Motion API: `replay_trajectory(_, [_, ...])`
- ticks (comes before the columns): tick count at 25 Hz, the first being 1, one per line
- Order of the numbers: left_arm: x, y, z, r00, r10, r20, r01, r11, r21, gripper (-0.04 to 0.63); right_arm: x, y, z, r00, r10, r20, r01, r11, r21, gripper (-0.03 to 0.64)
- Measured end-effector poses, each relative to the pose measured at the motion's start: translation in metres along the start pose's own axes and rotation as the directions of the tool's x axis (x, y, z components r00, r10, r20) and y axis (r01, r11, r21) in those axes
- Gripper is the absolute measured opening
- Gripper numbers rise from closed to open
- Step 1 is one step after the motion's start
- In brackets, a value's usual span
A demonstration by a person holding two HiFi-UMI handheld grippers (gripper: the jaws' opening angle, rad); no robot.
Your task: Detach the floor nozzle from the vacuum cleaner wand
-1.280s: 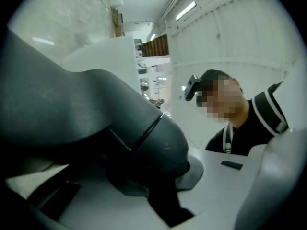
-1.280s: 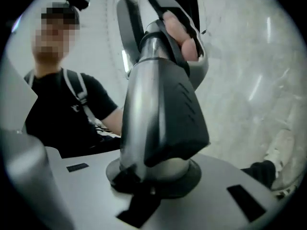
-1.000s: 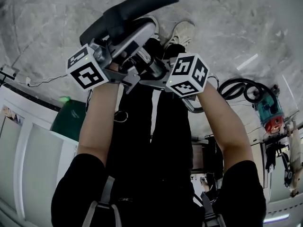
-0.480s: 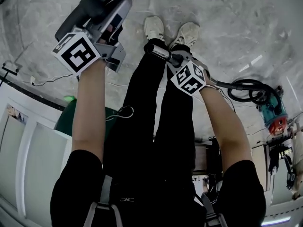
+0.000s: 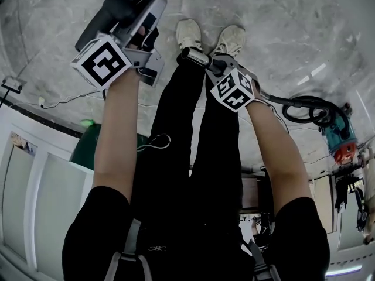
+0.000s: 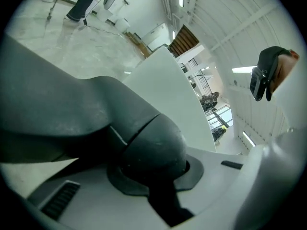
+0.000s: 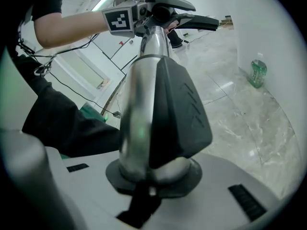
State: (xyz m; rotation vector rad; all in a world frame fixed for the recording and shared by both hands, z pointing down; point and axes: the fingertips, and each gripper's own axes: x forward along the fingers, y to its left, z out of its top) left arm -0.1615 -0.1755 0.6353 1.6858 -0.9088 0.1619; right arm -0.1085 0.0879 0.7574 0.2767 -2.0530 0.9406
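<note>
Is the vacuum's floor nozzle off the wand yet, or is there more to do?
Looks done: the nozzle sits apart from the shiny end of the wand. In hand: the left tool grips the nozzle, and the right tool grips the wand. Left: probably just setting both down.

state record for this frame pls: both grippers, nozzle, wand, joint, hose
left gripper: shut on nozzle, at its dark rounded neck
right gripper: shut on wand, on the chrome tube beside a black clip
joint: apart; a gap shows between nozzle and wand end in head view
hose: runs from wand to vacuum cleaner
vacuum cleaner: on floor, at the person's right
</note>
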Motion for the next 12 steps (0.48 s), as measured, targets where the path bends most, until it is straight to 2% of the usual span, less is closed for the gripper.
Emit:
replay_trajectory(7, [0.014,-0.009,-0.010,0.995,-0.017,-0.101,0.024,0.998,0.066,0.067,-0.006,-0.014,0.007,1.000,-0.005,0.004,0.005,1.000,0.014,0.066])
replay_trajectory(12, [0.006,-0.007,-0.023,0.989,0.023,-0.149,-0.005,0.993,0.121,0.067,-0.007,-0.023,0.019,0.998,-0.019,0.052,0.018,1.000,0.004,0.066])
